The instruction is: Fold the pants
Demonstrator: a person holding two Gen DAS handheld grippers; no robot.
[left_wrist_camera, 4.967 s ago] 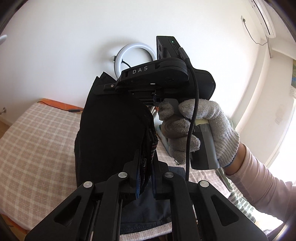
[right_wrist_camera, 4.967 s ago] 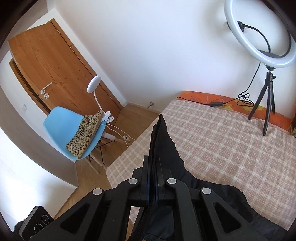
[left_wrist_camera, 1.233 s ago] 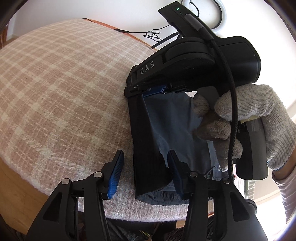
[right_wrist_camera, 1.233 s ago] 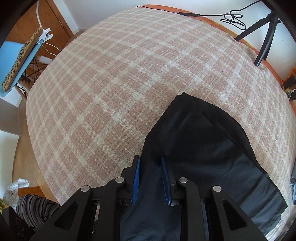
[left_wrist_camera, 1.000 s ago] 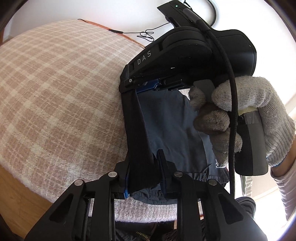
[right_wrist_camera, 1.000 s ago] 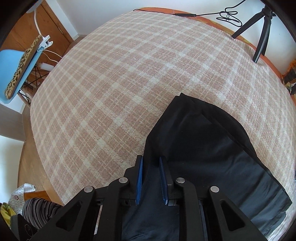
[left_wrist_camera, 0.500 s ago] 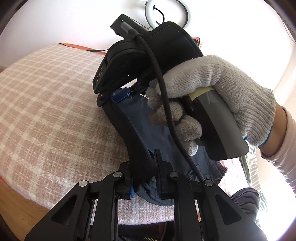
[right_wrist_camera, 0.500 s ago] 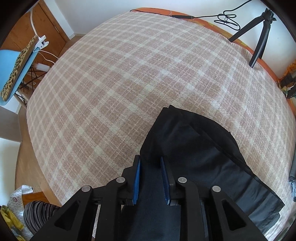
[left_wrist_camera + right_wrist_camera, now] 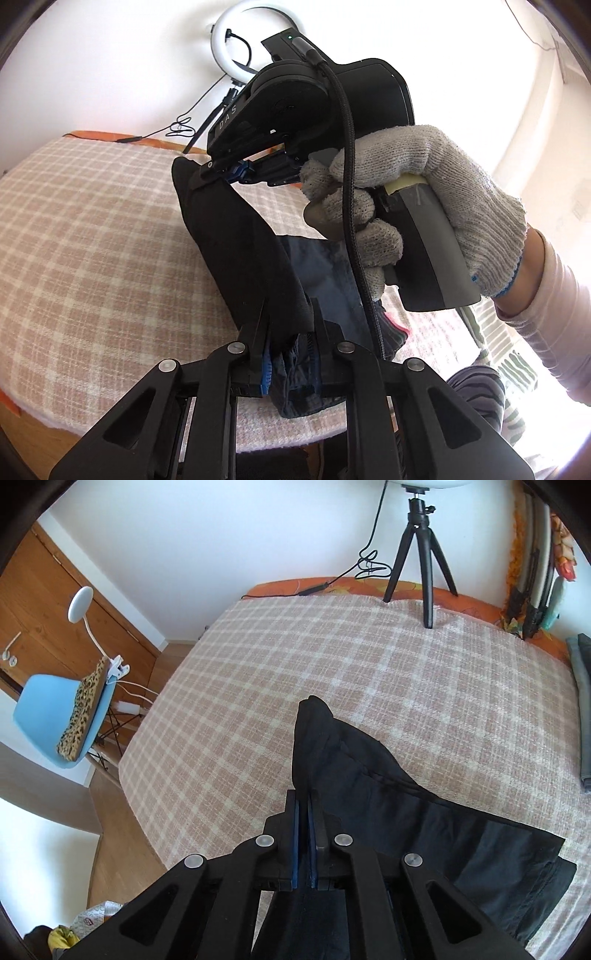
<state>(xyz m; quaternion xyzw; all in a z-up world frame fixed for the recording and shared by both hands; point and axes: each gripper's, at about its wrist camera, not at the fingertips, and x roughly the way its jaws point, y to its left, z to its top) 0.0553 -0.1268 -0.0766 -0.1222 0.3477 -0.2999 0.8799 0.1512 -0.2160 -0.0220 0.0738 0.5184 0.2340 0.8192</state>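
Black pants (image 9: 240,251) hang taut between my two grippers above the plaid bed (image 9: 92,240). In the left wrist view my left gripper (image 9: 290,332) is shut on a bunched fold of the waist end, with dark blue lining showing beneath. A gloved hand (image 9: 424,192) holds my right gripper (image 9: 225,172), shut on the far corner of the same edge. In the right wrist view my right gripper (image 9: 304,812) pinches a raised peak of the pants (image 9: 406,812). The rest of the cloth trails right along the bed (image 9: 258,701).
A ring light's tripod (image 9: 424,554) stands at the bed's far edge with a cable beside it. A blue chair (image 9: 55,709) with a leopard cushion sits left of the bed. Folded grey clothes (image 9: 581,701) lie at the right edge. A striped-sleeved knee shows below.
My left gripper closed on the pants' edge. Both grippers then rose, lifting that edge off the bed. The right jaws drew fully tight on the cloth.
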